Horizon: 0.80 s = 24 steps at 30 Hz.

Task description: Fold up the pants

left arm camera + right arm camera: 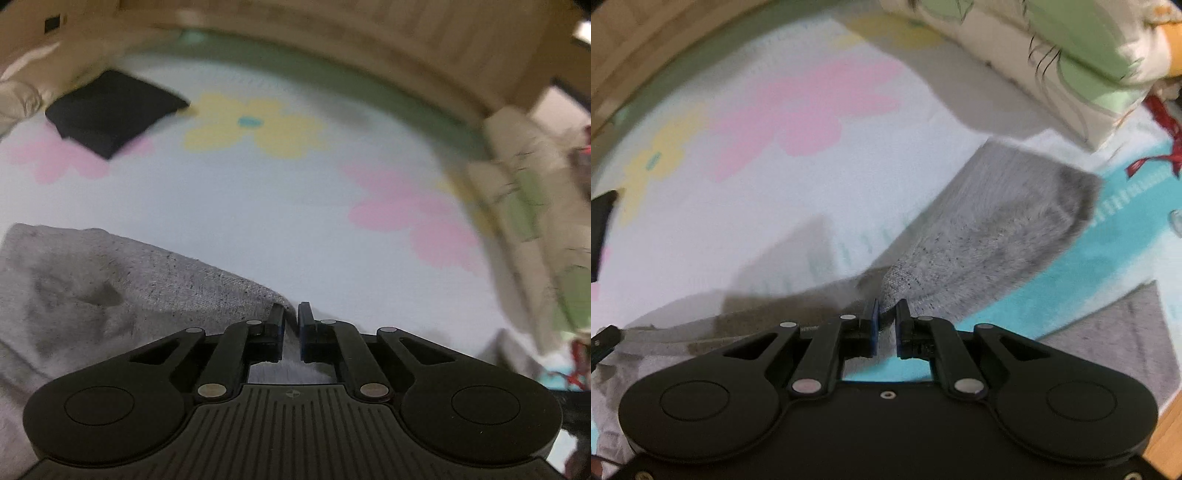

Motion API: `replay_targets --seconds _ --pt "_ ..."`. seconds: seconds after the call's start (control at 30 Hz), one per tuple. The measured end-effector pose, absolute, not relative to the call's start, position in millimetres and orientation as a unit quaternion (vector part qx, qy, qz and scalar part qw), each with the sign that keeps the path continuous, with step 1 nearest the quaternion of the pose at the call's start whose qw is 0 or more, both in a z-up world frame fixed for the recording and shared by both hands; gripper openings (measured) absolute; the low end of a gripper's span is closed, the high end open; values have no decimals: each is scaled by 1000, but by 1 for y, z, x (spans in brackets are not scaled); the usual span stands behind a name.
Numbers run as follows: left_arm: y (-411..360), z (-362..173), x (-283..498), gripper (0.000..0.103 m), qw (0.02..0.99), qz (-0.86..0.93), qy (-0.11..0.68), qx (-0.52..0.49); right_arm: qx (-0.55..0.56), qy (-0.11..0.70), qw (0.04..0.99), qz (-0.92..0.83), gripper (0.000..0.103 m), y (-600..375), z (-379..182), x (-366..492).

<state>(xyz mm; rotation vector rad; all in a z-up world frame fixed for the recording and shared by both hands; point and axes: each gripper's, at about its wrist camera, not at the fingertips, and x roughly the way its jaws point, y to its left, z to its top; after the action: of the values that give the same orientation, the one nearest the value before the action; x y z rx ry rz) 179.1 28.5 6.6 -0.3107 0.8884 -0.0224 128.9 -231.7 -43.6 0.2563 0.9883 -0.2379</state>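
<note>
While we had the gray pants (997,236) lifted off the flower-print bed sheet (258,206), the main risk we saw was thin fabric slipping from one pinch, so the fold would land crooked w/ the leg bunched. Both hands tilted steeply down. Left gripper (291,314) was clenched on a pants edge; right gripper (885,310) was clenched on another edge.

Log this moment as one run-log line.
stage: fold lift | left gripper: shut on pants | right gripper: shut on pants | surface: floral mat | nearby: black folded item
</note>
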Motion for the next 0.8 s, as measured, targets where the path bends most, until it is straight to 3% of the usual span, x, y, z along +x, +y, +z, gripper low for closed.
replay_targets --seconds 0.2,0.3,0.5,0.53,0.57,0.6,0.67,0.73,0.8 --pt "52 16 90 7 900 -33 408 -149 142 449 877 -98 12 -234 -29 57" --pt "45 17 73 2 902 -16 412 -125 140 465 869 -92 13 -233 -44 26" --pt "43 -16 66 2 883 -17 457 -100 122 513 843 -108 13 -233 -85 1" --pt "43 -19 62 2 881 -23 462 -97 126 512 843 -108 15 -236 -86 -1" --pt "41 -22 63 3 881 -28 463 -88 129 509 844 -106 26 -238 -84 -1" --pt "38 -24 65 3 883 -29 463 -74 134 504 847 -106 30 -240 -79 -3" --pt "33 -29 67 3 886 -31 460 -39 140 482 856 -123 50 -246 -66 -7" --pt "27 -41 64 3 878 -21 478 -15 141 459 865 -145 59 -252 -54 -6" --pt "25 -60 70 3 857 -23 514 -25 137 441 871 -168 60 -258 -44 5"
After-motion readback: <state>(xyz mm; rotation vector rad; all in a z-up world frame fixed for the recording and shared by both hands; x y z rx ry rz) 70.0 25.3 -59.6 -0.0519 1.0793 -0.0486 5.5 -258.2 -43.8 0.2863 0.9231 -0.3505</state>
